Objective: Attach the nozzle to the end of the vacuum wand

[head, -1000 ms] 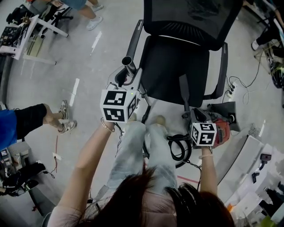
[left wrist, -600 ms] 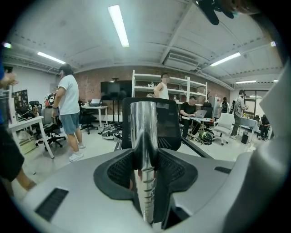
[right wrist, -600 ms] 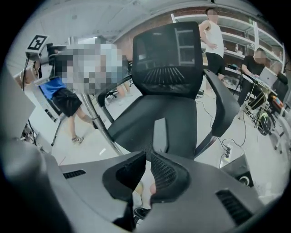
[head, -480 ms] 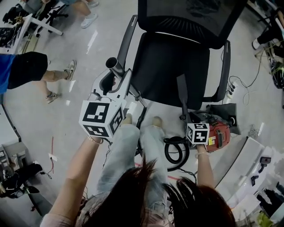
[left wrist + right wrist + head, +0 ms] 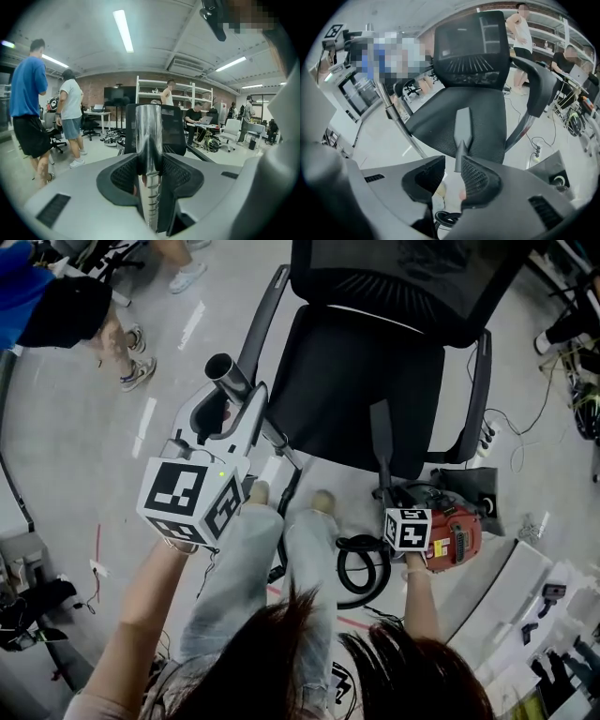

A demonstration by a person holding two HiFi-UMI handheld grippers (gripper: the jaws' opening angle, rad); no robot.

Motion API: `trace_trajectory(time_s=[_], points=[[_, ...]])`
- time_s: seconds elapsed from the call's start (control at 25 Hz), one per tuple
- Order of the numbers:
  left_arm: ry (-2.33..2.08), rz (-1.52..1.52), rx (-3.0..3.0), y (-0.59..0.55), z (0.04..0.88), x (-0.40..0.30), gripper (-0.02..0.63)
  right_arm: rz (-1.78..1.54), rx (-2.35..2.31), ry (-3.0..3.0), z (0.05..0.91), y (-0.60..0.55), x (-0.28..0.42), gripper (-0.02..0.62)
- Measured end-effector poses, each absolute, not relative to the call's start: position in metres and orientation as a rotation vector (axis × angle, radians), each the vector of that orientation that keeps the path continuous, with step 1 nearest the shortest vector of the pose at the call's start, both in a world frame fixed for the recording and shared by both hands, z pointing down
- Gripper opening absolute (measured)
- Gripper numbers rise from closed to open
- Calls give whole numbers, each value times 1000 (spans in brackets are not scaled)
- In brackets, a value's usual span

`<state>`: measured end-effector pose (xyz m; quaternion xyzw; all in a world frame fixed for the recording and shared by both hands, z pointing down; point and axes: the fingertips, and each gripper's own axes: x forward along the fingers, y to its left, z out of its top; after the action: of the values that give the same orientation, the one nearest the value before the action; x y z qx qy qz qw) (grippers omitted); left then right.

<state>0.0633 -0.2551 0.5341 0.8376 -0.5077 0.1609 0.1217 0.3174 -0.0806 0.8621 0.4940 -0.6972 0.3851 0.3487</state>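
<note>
**A:** What's on the left?

**B:** My left gripper (image 5: 150, 176) is clamped on the vacuum wand (image 5: 149, 126), with the chrome tube squeezed between both pads. Its open end is bare. My worry there is letting it tilt while I'm looking elsewhere.

**A:** And the nozzle?

**B:** The grey nozzle (image 5: 462, 124) lies on the chair seat (image 5: 487, 117). Its narrow end sits just at the mouth of my right gripper (image 5: 451, 176). Those jaws have just been opening and aren't pinching anything yet.

**A:** What's the risk?

**B:** I'd say closing on that thin tip alone. The nozzle could pivot, or skid off the mesh towards the hose (image 5: 361, 563) on the floor.
</note>
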Motion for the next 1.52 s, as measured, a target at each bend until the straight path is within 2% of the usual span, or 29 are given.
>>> trace_trajectory(time_s=[0.08,0.4,1.52], points=[[-1478,469,2449,-255,535,65,161,1025,1271,-1805,871,-82,317,111],[-1464,462,2455,-254,536,65,161,1080,1231,-1738,906,-91,319,155],[-1422,478,2443,-270,543,68,160,1187,1097,-1450,974,-123,317,169]])
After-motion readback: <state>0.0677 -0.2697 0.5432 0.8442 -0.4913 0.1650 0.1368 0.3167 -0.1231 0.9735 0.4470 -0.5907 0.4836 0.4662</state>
